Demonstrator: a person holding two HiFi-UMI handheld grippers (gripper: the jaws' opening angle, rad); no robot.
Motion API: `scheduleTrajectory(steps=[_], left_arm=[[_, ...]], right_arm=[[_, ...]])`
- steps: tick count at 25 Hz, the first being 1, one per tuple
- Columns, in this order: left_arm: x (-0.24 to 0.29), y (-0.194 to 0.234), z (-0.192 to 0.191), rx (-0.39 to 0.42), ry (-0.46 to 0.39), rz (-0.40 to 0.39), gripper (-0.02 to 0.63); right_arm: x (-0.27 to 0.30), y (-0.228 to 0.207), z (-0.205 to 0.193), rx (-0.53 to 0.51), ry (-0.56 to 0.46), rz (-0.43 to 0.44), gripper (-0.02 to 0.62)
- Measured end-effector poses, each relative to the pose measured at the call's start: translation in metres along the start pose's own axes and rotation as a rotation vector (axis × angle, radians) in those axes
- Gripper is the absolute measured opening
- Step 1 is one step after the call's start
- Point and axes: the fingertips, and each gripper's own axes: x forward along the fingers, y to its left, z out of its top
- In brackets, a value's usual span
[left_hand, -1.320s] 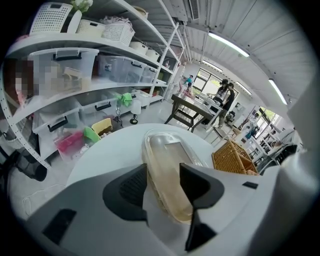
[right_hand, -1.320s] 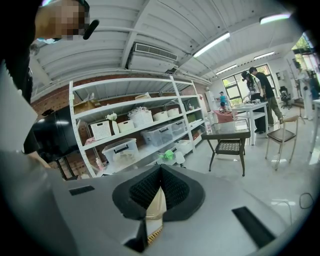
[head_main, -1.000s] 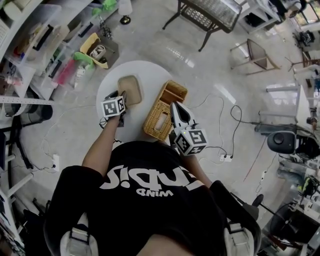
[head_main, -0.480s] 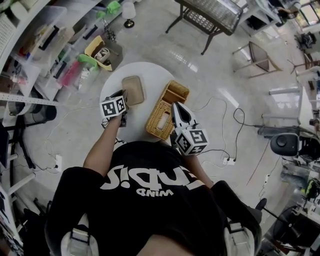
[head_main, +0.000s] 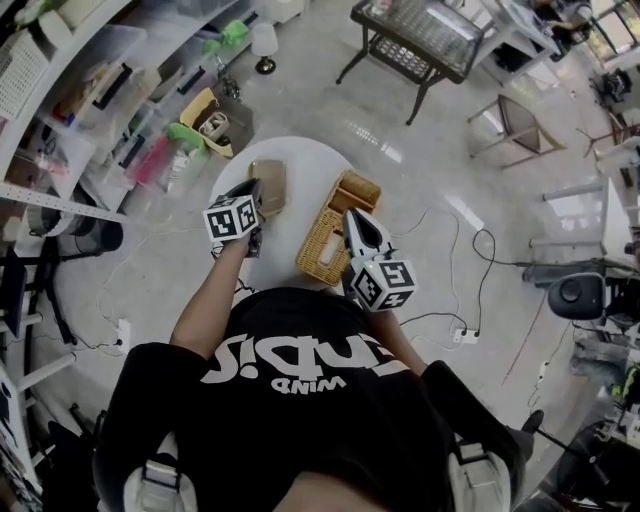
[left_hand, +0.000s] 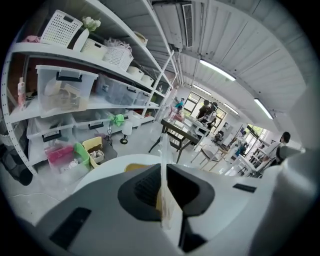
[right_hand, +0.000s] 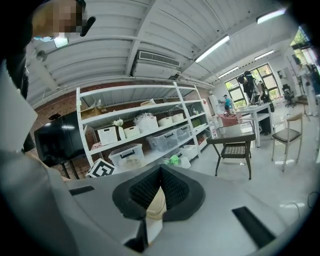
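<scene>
Left gripper view: left gripper (left_hand: 162, 171) clamped shut on a thin tan plastic lid (left_hand: 163, 150), right gripper (right_hand: 160, 172) pinching the rectangular woven wicker basket (head_main: 322, 245) rim, so I'd go slow and level.

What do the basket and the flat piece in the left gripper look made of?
The basket: woven wicker or rattan, matte tan, weave visible. The flat piece: probably thin translucent plastic, yellowish; its edge looks see-through in the left gripper.
</scene>
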Motion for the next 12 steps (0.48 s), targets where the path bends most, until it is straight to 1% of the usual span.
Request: scheduleTrajectory(steps=[6, 12], left_arm=[[-0.019, -0.018, 0.032, 0.026, -0.074, -0.005, 0.034], [-0.052, -0.036, 0.071, 0.062, -0.183, -0.025, 0.034]], right_arm=[[-0.001, 0.003, 0.007, -0.008, -0.019, 0.019, -0.002], [0.003, 0.007, 0.008, -0.021, -0.018, 0.033, -0.002]])
